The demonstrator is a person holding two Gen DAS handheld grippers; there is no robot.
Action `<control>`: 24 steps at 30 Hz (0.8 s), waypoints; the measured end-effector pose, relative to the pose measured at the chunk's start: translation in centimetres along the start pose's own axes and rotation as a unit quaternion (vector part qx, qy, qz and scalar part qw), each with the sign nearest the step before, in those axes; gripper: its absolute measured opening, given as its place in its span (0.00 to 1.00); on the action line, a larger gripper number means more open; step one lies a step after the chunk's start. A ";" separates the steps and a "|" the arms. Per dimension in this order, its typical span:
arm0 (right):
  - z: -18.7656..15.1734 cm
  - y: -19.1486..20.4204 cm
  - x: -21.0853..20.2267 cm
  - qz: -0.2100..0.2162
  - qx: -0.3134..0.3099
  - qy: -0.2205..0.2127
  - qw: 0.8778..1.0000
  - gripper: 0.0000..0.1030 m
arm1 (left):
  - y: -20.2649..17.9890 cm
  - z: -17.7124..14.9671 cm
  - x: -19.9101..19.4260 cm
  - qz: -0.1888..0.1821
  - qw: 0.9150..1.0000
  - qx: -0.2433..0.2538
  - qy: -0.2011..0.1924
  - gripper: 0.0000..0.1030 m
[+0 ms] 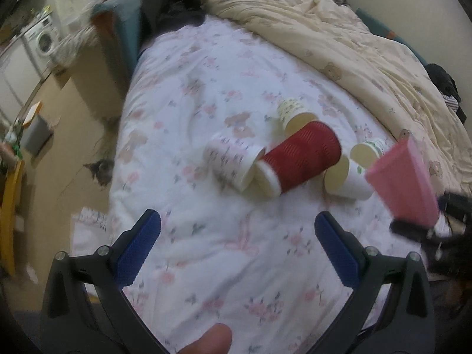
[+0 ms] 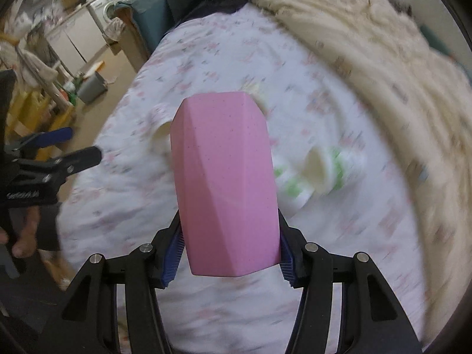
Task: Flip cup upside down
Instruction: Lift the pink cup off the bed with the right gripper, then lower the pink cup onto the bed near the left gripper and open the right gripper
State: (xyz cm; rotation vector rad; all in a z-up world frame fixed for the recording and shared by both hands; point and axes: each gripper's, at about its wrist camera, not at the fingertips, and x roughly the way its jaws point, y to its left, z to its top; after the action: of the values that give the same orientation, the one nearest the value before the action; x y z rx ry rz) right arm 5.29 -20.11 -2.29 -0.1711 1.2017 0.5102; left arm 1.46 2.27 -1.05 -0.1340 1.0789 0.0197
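The right claw [image 2: 230, 253] is pinching the pink cup [image 2: 224, 183] by its lower sides, its blue pads [image 2: 172, 261] pressing on both flanks. The cup is being held off the bed [image 2: 324, 280], its faceted body reaching away from the wrist camera. In the left wrist view the same pink cup [image 1: 404, 183] is showing at the right, tilted and above the bedspread, with the right claw [image 1: 419, 227] blurred below it.

The left claw [image 1: 237, 247] is standing spread wide with nothing between its blue pads [image 1: 138, 250], hovering over the flowered bedspread [image 1: 206, 94].

Beyond it, paper cups are lying on their sides in a cluster: a red ribbed cup [image 1: 301, 159], a white printed cup [image 1: 233, 160] touching it on the left, a yellow-patterned cup [image 1: 293, 113] behind, and two green-printed cups [image 1: 351, 177] to the right. A beige quilt [image 1: 339, 35] is bunched along the far side.
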 end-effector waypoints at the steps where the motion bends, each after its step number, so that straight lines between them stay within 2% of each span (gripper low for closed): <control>1: -0.8 0.7 0.2 0.005 0.008 0.001 1.000 0.56 | 0.3 -0.6 -0.2 0.001 1.000 -0.006 0.002 1.00; 5: -3.2 2.1 1.0 0.032 0.052 -0.004 0.998 0.56 | 0.9 -2.3 -0.7 0.015 1.000 -0.014 0.003 1.00; 9: -5.0 2.0 2.6 0.062 0.117 -0.005 0.991 0.56 | 0.9 -3.8 -0.9 0.028 1.000 -0.009 0.002 1.00; 13: -6.2 1.8 4.9 0.078 0.181 0.004 0.980 0.56 | 1.2 -4.7 -0.1 0.033 0.999 -0.026 0.014 1.00; 18: -7.0 2.5 7.8 0.099 0.229 0.023 0.968 0.56 | 1.5 -5.0 0.8 0.044 0.998 -0.042 0.020 1.00; 21: -7.5 2.6 9.5 0.121 0.268 0.032 0.955 0.56 | 1.7 -4.9 1.3 0.049 0.998 -0.043 0.021 1.00; 24: -7.7 2.6 10.8 0.116 0.279 0.041 0.952 0.56 | 1.8 -4.9 1.8 0.049 0.997 -0.046 0.027 1.00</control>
State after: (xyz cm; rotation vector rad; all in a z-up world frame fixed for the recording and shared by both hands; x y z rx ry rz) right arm 0.46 -17.76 -14.63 0.4417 1.4100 0.3495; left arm -2.16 3.39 -5.06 -0.1654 1.1392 0.1550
